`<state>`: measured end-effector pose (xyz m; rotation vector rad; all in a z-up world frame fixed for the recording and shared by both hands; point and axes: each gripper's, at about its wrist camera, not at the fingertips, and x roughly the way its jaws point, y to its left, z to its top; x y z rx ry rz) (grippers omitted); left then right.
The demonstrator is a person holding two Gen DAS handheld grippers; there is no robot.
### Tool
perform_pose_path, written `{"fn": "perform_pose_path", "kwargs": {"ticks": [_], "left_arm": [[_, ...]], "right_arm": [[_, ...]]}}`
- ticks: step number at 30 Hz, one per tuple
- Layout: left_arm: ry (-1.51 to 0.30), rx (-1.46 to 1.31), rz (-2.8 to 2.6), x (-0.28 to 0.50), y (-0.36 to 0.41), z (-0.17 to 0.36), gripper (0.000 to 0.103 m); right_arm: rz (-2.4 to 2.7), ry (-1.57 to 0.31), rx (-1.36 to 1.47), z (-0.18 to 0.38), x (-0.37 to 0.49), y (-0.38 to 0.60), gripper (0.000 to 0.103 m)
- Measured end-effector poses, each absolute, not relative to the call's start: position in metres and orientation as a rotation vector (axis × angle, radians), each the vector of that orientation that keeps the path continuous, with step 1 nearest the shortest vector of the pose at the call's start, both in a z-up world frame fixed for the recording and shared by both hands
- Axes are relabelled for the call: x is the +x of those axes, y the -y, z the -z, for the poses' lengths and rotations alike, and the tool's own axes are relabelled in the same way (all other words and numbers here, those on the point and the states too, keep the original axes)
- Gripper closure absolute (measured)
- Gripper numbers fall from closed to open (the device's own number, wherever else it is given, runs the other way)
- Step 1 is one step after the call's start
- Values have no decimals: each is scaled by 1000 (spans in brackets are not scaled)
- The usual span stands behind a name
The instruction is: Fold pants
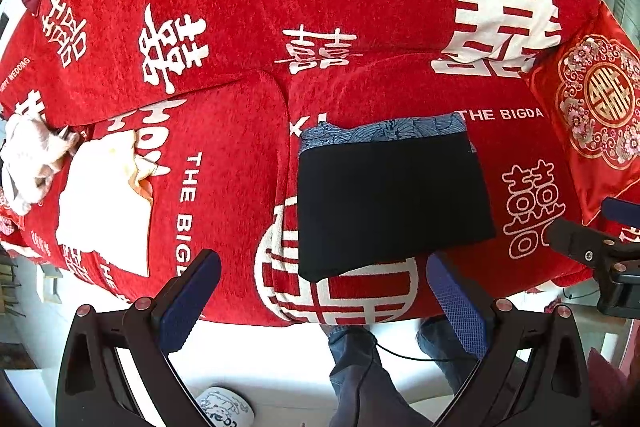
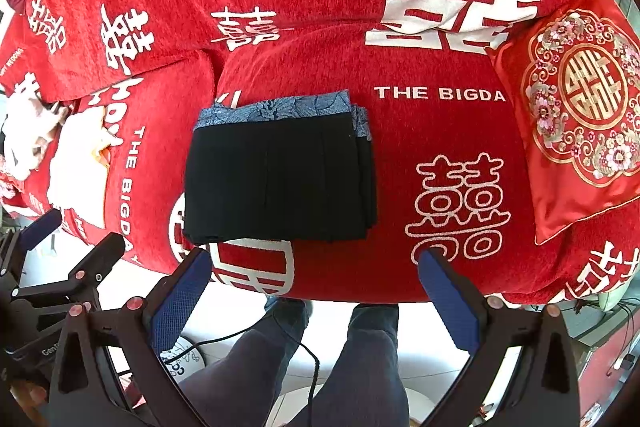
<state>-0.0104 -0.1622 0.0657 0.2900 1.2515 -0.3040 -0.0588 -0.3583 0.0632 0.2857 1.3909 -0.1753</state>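
We hold the left hand-held gripper (image 1: 320, 291) and the right hand-held gripper (image 2: 314, 281) just off the sofa's (image 2: 400, 187) front edge, each with its fingers spread apart and gripping nothing. The black pants (image 2: 280, 183) lie folded on a blue patterned garment (image 2: 276, 109) on the seat cushion.

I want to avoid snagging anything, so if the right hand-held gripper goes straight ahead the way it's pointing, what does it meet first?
Probably the front edge of the red sofa cover, then the folded black pants just beyond. The open right hand-held gripper holds nothing; depth is uncertain.
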Motion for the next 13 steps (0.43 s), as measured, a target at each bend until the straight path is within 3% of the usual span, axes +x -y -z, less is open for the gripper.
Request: {"fn": "perform_pose_path", "kwargs": {"ticks": [13], "left_arm": [[-1233,284,313,-16,163,-70,0]], "right_arm": [[181,-1389,294,-62,-67,353,0]]}}
